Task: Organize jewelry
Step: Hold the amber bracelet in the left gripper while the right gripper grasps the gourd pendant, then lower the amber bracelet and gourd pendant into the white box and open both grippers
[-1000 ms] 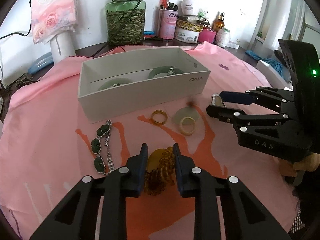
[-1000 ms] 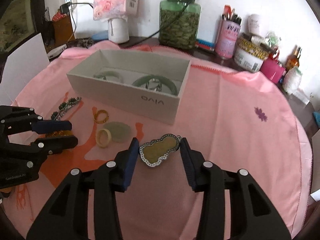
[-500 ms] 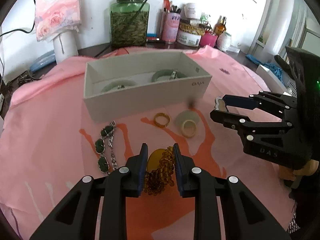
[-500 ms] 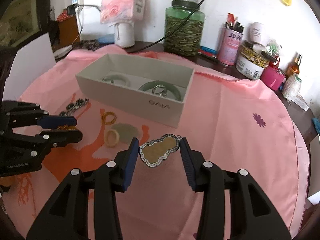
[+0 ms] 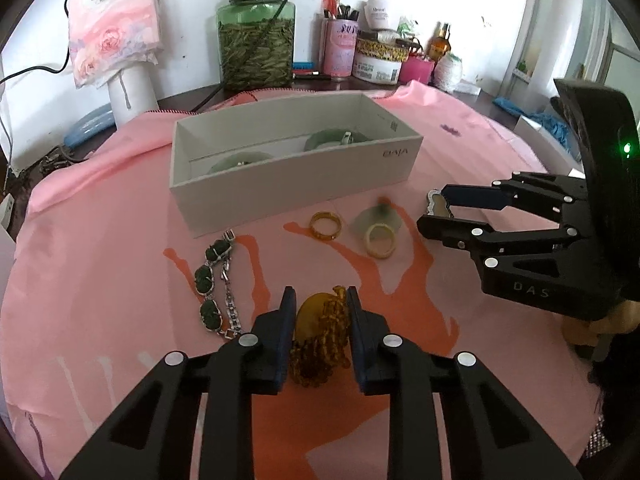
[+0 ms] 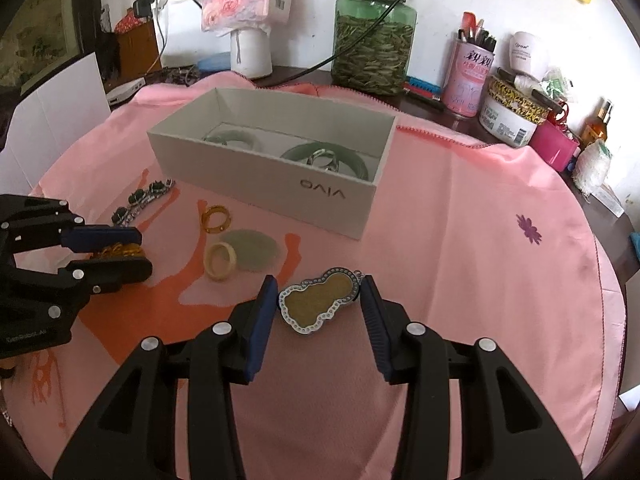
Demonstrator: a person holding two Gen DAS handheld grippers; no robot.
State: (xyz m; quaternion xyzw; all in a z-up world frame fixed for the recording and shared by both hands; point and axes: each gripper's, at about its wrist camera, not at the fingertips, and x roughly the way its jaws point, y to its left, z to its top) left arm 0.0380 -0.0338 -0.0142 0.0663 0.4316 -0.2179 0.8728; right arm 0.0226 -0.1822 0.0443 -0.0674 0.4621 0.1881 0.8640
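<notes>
We hold a gourd pendant (image 6: 318, 304) in front of the box (image 6: 256, 172) marked "vivo", its long axis slanting, pinched in our right gripper (image 6: 320, 312). Our left gripper (image 5: 320, 336) clamps amber beads (image 5: 320, 340); the tissue pack (image 5: 114, 12) behind reads "sipiao".

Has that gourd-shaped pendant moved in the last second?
Yes. Gripped by the right gripper, the gourd pendant now sits farther from the white box.

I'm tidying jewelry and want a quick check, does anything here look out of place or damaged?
Nothing looks damaged or spilled. Two bangles lie in the box; the rings, jade disc and green bracelet lie loose on the cloth, simply not yet sorted.
</notes>
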